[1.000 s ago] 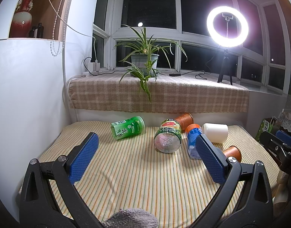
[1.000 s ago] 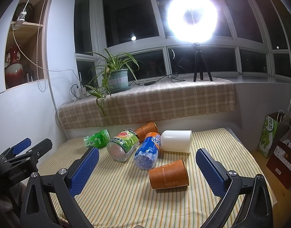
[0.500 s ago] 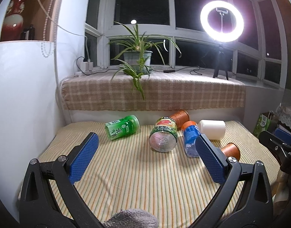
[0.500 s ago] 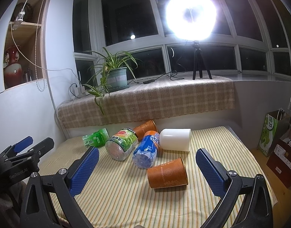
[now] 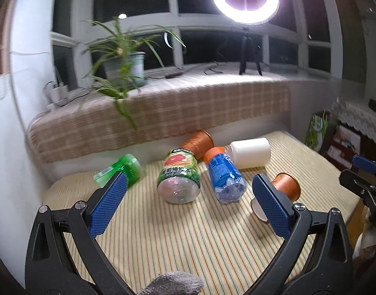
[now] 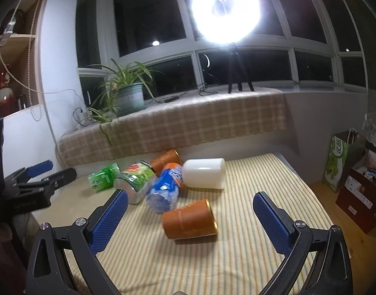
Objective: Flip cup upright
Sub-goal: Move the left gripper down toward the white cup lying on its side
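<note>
An orange paper cup (image 6: 190,220) lies on its side on the striped tablecloth, just ahead of my right gripper (image 6: 189,220), which is open and empty. The same cup (image 5: 285,186) shows in the left wrist view, partly behind the right finger of my open, empty left gripper (image 5: 188,205). A white cup (image 6: 204,172) (image 5: 250,153) lies on its side behind it. A second orange cup (image 6: 166,160) (image 5: 197,143) lies at the back of the group.
A blue bottle (image 6: 164,190), a green-labelled bottle (image 6: 136,180) and a green can (image 6: 104,177) lie on their sides among the cups. The cloth-covered window ledge (image 6: 188,127) with a potted plant (image 6: 127,98) runs behind. Bags and boxes (image 6: 355,179) stand right of the table.
Both grippers have moved forward and tilted down toward the table; the objects look larger. The left view has swung right. Nothing on the table has moved.
</note>
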{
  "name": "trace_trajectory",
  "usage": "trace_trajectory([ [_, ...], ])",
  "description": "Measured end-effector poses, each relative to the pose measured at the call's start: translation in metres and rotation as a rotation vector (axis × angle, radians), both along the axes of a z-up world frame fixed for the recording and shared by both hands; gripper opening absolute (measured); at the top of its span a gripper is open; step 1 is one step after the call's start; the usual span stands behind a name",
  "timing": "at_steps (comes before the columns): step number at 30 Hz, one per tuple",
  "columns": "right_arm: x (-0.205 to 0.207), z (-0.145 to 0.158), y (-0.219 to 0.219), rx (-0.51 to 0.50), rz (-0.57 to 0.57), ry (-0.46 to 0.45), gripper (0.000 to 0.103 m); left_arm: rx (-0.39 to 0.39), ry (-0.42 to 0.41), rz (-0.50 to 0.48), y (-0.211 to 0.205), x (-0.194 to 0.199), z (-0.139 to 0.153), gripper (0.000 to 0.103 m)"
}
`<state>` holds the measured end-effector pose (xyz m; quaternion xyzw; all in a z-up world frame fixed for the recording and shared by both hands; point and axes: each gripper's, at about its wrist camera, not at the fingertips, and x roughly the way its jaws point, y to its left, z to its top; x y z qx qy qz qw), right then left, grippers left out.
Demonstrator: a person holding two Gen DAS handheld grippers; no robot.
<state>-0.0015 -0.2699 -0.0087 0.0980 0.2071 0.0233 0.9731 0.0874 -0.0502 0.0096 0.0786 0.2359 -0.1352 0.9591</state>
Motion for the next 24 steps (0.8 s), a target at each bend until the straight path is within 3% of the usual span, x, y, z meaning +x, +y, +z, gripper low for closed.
trace_trajectory([
  [10,0.018,-0.028,-0.038,0.034,-0.06,0.075,0.103,0.198,0.065,-0.241,-0.072,0.057,-0.015,0.103],
  [18,0.035,-0.051,-0.067,0.063,-0.1,0.115,0.103,0.433,0.098,-0.398,-0.136,0.098,-0.038,0.103],
  [24,0.048,-0.064,-0.086,0.085,-0.12,0.137,0.103,0.513,0.165,-0.49,-0.169,0.128,-0.052,0.1],
])
